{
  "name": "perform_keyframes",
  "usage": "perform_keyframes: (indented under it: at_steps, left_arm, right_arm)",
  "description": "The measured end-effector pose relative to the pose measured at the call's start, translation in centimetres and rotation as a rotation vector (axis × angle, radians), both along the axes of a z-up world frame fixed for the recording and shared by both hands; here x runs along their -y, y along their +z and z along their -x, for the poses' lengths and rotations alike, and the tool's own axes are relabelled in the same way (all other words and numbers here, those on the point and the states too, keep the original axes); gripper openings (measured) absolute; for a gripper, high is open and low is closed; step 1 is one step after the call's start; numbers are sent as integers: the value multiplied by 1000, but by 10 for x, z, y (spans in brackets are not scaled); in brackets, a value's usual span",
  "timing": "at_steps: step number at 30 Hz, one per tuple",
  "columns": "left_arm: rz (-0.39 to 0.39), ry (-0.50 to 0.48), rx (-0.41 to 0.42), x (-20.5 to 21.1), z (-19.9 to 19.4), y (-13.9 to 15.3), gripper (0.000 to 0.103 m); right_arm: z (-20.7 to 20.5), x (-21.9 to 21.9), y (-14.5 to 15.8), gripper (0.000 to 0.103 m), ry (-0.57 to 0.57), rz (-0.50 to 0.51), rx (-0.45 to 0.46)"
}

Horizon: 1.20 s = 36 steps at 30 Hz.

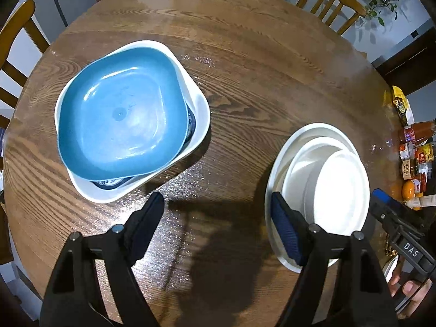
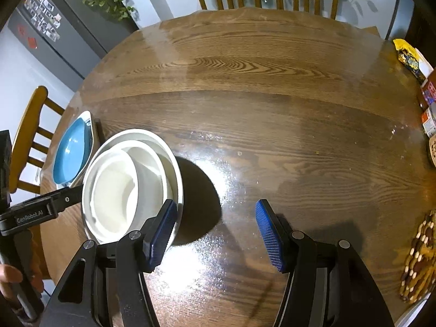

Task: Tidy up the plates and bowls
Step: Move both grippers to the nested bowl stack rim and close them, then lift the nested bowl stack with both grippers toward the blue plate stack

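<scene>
Above round table [image 1: 245,81], both grippers angled steeply down, fingers [image 2: 160,231] apart

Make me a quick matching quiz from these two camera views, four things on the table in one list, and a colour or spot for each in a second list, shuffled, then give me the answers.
Things
1. square bowl on top of the square stack
2. round bowls
3. left gripper
4. sauce bottles and jars

Descriptions
A. white, nested in one another
B. crowded at the table's edge
C. blue, sitting in a white square dish
D. jaws apart over bare wood, nothing between them

Pairs: 1-C, 2-A, 3-D, 4-B
</scene>
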<state>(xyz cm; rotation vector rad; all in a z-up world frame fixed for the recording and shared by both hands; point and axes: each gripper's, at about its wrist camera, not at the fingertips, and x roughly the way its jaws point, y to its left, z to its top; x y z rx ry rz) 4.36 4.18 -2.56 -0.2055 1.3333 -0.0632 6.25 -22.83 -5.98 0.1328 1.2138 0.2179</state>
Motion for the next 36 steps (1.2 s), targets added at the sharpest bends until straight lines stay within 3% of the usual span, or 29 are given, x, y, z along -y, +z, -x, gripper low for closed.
perform_keyframes:
  at_steps: [3,5,8,10,13,16,19,36]
  left_arm:
    - [12,-20,-17,5,-1,-5,62]
    - [17,-22,-12,4,-4,-4,60]
    - [60,-29,-14,3,-5,-4,46]
    - [68,-48,-5,7,-4,-3,30]
    - [76,-69,7,15,-3,-1,18]
    - [83,-77,15,21,-5,0,10]
    - [82,-90,26,28,-6,0,3]
    - [39,-99,58,35,-3,3,0]
  right_arm:
    - [-6,-7,-6,61,16,30,-18]
    - [-8,-9,-9,53,23,17,-21]
    - [-10,-12,-8,42,34,-4,-18]
    - [-11,-13,-8,35,35,-20,-21]
    - [-13,-15,-8,24,37,-64,-29]
    - [-12,-19,-6,11,46,-81,-26]
    - [-11,-21,-5,8,49,-82,-19]
    - [-7,-29,-5,6,30,-62,0]
